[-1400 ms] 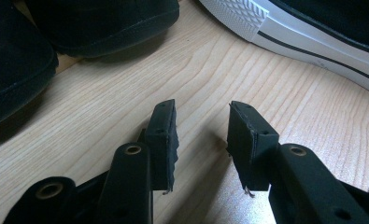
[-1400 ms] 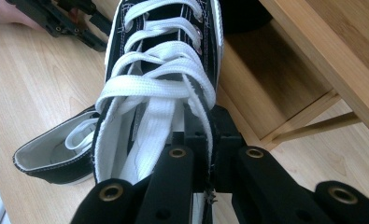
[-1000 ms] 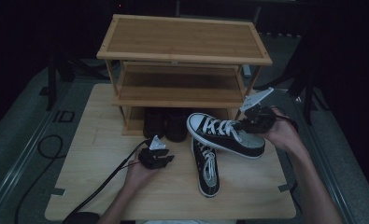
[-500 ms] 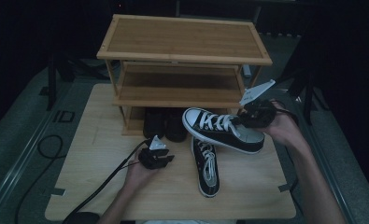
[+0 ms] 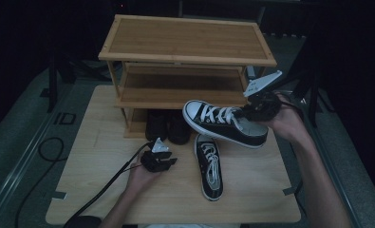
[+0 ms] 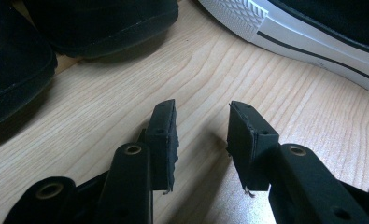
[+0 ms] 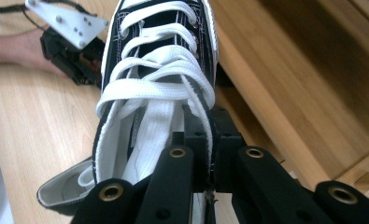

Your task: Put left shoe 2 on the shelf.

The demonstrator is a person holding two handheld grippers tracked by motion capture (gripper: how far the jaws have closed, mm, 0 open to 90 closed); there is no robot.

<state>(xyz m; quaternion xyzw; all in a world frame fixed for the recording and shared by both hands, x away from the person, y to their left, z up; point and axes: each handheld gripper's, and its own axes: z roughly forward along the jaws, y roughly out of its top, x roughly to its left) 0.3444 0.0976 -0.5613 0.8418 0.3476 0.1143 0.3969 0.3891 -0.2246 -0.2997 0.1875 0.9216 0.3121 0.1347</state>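
Since the earlier frames the right gripper [image 5: 257, 110] has lifted the held sneaker [image 5: 223, 123] up off the table [image 5: 95, 190] and a bit closer to the rack [image 5: 185, 57]; left hand [image 5: 140, 178] hasn't budged. High view: the held sneaker is black w/ white laces and toe cap, hanging in the air in front of the rack's lower shelves, toe pointing left, heel end at the gripper. Right under it the second sneaker [image 5: 210, 168] lies flat on the table, toe toward the person. A pair of dark shoes [image 5: 168, 126] sits tucked under the rack's bottom shelf. Left gripper [image 5: 162, 162] rests low on the table near those, cable trailing off the front edge. Table is light wood, the room around it is v. dark, grey floor w/ a metal rail on the left side. Left gripper view: jaws stand well apart w/ nothing between them, just bare wood grain; dark shoes top left, white rubber sole of the second sneaker [image 6: 313, 37] top right. Right gripper view: jaws pinched nearly together on the side wall of the held sneaker [image 7: 154, 93] by the collar, laces running up the middle, rack's shelf edge [image 7: 275, 93] on the right, other gripper and hand farther off at top left.
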